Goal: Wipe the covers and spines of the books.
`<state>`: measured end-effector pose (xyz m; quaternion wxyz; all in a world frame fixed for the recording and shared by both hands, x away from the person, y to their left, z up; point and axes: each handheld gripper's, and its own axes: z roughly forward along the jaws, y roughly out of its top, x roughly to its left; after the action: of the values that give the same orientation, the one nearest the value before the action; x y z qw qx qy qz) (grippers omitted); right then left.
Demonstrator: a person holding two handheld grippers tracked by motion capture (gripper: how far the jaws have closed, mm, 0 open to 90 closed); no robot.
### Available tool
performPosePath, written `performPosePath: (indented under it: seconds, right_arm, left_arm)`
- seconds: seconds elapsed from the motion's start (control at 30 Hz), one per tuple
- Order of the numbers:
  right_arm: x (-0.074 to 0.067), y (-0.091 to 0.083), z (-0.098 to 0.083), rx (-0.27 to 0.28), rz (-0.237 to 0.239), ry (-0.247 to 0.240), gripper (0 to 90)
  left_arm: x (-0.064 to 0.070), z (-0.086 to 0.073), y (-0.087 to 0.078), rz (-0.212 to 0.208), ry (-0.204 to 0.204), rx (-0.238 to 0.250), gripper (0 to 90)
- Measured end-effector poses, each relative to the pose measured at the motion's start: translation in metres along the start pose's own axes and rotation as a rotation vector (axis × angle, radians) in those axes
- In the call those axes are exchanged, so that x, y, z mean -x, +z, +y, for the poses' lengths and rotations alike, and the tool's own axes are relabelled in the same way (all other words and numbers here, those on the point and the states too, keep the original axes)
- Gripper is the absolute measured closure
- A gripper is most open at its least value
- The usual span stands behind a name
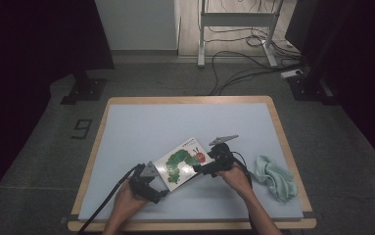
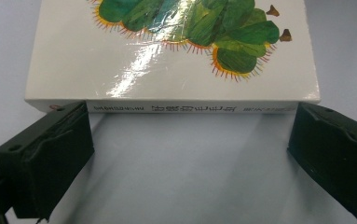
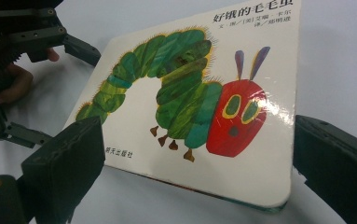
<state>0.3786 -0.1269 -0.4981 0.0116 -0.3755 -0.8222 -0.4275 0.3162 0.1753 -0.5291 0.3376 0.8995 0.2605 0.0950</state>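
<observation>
One board book (image 1: 183, 163) lies on the pale blue mat (image 1: 141, 127) that covers the wooden counter (image 1: 99, 142), toward the near middle, between the two tongs. Its white cover carries a green caterpillar with a red face, yellow-ringed green eyes and purple feelers. In the right gripper view the title at the top of the board book (image 3: 185, 107) reads 好饿的毛毛虫 in black, with smaller lines of Chinese credits beneath it and a small publisher's line near the lower edge, too fine to read fully. In the left gripper view the spine of the board book (image 2: 167, 70) faces the camera with a row of Chinese characters along it, blurred, and a small red mark at its left end.

The left tongs (image 1: 156, 192) are spread wide, their jaws at the two ends of the spine. The right tongs (image 1: 198, 169) are also spread, their jaws either side of the cover's near corner; that edge looks lifted off the mat.

One crumpled mint-green cloth (image 1: 274, 177) lies on the mat's right edge, apart from the book.
</observation>
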Motion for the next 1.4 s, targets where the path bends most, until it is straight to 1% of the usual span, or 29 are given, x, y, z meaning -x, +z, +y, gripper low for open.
performPosePath:
  seconds: [0.2,0.3,0.37,0.5,0.63,0.73,0.83,0.87,0.97,1.03,1.13,1.23,1.33,1.4]
  right_arm:
    - [0.000,0.000,0.000,-0.004,0.000,-0.005,3.4]
    - [0.001,0.002,0.001,-0.022,-0.002,-0.013,3.8]
    - [0.002,0.004,0.002,-0.025,0.015,-0.009,5.1]
    - [-0.001,0.009,0.007,-0.045,0.017,-0.033,5.5]
    - [-0.001,0.013,0.014,-0.055,0.018,-0.052,8.5]
    - [0.001,0.017,0.019,-0.084,0.005,-0.070,11.9]
    - [0.005,0.020,0.025,-0.118,-0.016,-0.103,13.7]
    - [0.006,0.020,0.026,-0.124,-0.021,-0.106,14.2]
    - [0.008,0.023,0.031,-0.145,-0.025,-0.137,15.1]
    - [0.010,0.025,0.035,-0.153,-0.018,-0.148,15.0]
    - [0.013,0.028,0.040,-0.164,-0.004,-0.148,15.4]
    - [0.016,0.031,0.045,-0.170,0.010,-0.150,18.1]
    - [0.018,0.032,0.050,-0.177,0.011,-0.153,24.8]
    - [0.018,0.031,0.053,-0.181,0.007,-0.157,27.1]
  left_arm:
    - [0.000,0.000,0.000,-0.001,0.000,0.000,0.0]
    - [0.000,0.000,0.000,-0.001,0.000,0.000,0.0]
    - [0.000,0.000,0.000,-0.001,0.000,0.000,0.0]
    - [0.000,0.000,0.000,-0.001,-0.002,0.002,0.0]
    - [0.000,0.000,0.000,-0.002,-0.002,0.002,0.0]
    - [0.000,0.000,0.000,-0.001,-0.002,0.001,0.0]
    - [0.000,0.000,0.000,-0.001,-0.001,0.000,0.0]
    - [0.000,0.000,0.000,-0.001,-0.002,0.001,0.0]
    - [0.000,0.000,0.000,-0.001,-0.002,0.001,0.0]
    - [0.000,0.000,0.000,-0.002,-0.002,0.002,0.0]
    - [0.000,0.000,0.000,-0.001,-0.003,0.001,0.0]
    - [0.000,0.000,0.000,-0.001,-0.005,0.003,0.0]
    - [0.000,0.000,0.000,-0.002,-0.004,0.003,0.0]
    - [0.000,0.000,0.000,-0.002,-0.005,0.003,0.0]
